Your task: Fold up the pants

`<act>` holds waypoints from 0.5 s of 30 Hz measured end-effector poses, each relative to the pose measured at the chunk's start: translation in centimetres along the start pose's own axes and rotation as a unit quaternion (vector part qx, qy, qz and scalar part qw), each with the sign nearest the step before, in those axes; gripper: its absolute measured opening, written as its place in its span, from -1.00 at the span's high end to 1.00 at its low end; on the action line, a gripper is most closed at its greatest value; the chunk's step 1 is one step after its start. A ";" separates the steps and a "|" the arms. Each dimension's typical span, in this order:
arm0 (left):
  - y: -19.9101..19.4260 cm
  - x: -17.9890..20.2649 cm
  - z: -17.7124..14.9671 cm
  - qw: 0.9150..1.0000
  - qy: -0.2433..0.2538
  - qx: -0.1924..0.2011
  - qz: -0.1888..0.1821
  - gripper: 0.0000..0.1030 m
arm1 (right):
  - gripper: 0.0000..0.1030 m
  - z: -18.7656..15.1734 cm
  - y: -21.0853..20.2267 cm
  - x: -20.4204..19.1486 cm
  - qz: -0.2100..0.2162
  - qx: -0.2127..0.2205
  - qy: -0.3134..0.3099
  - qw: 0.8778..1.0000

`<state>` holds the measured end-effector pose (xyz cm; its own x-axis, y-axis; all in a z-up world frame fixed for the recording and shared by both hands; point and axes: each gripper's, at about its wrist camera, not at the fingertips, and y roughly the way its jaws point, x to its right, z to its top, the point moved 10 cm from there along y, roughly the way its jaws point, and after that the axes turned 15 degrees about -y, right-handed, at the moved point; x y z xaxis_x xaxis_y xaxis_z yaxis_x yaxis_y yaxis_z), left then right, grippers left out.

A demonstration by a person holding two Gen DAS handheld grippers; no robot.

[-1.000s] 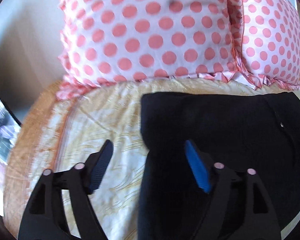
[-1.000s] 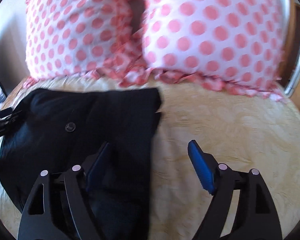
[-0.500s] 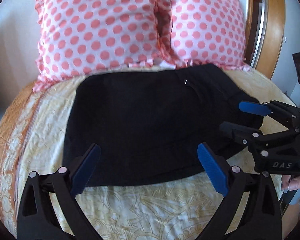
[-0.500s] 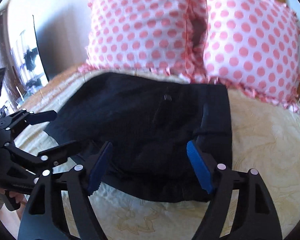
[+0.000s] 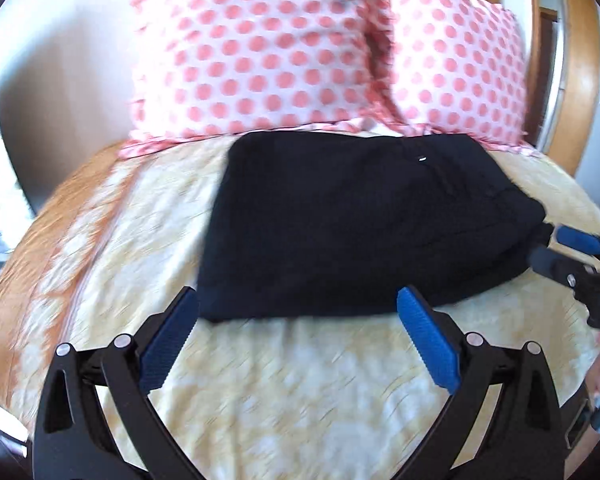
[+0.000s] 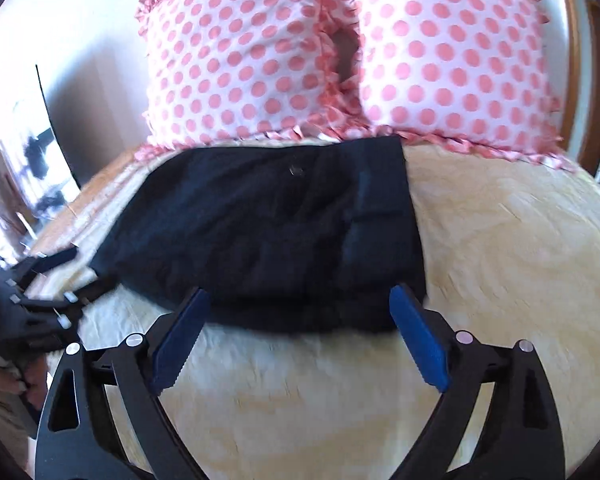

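Black pants (image 5: 352,224) lie folded into a compact block on the cream patterned bedspread (image 5: 284,392), just below the pillows; they also show in the right wrist view (image 6: 276,236). My left gripper (image 5: 298,312) is open and empty, hovering just short of the pants' near edge. My right gripper (image 6: 296,312) is open and empty, also just short of the near edge. The right gripper shows at the right edge of the left wrist view (image 5: 568,248), beside the pants' right corner. The left gripper shows at the left edge of the right wrist view (image 6: 52,280).
Two white pillows with pink dots (image 5: 260,52) (image 6: 456,52) stand against the headboard behind the pants. A wooden door frame (image 5: 580,72) is at the far right. The bed's orange border (image 5: 28,280) runs down the left side.
Both grippers have pulled back from the pants toward the foot of the bed and are open and empty. The pants now lie farther away, folded.
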<state>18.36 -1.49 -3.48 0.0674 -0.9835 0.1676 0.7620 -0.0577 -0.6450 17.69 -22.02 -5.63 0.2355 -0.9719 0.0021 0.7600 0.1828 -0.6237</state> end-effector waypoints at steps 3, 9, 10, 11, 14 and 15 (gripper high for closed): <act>-0.4 -1.2 -1.6 1.000 -0.017 -0.016 0.004 -0.95 | -0.82 -2.5 0.2 -0.7 -0.010 -0.022 0.007 1.000; -0.7 -2.0 -4.0 0.999 -0.020 -0.031 -0.001 -0.95 | -0.82 -4.8 -0.2 -2.1 -0.020 -0.031 0.013 0.999; -0.6 -2.0 -4.2 0.999 -0.019 -0.033 -0.003 -0.95 | -0.82 -4.8 -0.2 -2.3 -0.022 -0.031 0.008 0.999; -0.6 -2.0 -4.5 0.999 -0.017 -0.036 -0.005 -0.95 | -0.82 -4.8 -0.2 -2.5 -0.024 -0.031 0.003 0.999; -0.3 -1.9 -4.8 0.999 -0.009 -0.036 0.000 -0.95 | -0.82 -4.7 0.0 -3.0 -0.026 -0.031 -0.003 0.999; -0.2 -1.9 -4.9 0.999 -0.005 -0.037 0.001 -0.95 | -0.82 -4.7 0.0 -3.1 -0.025 -0.030 -0.002 0.999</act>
<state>14.90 -0.41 -7.32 0.0751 -0.9818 0.1743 0.7119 -0.0696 -0.6988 14.14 -19.73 -9.29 0.2010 -0.9789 0.0371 0.7332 0.1252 -0.6684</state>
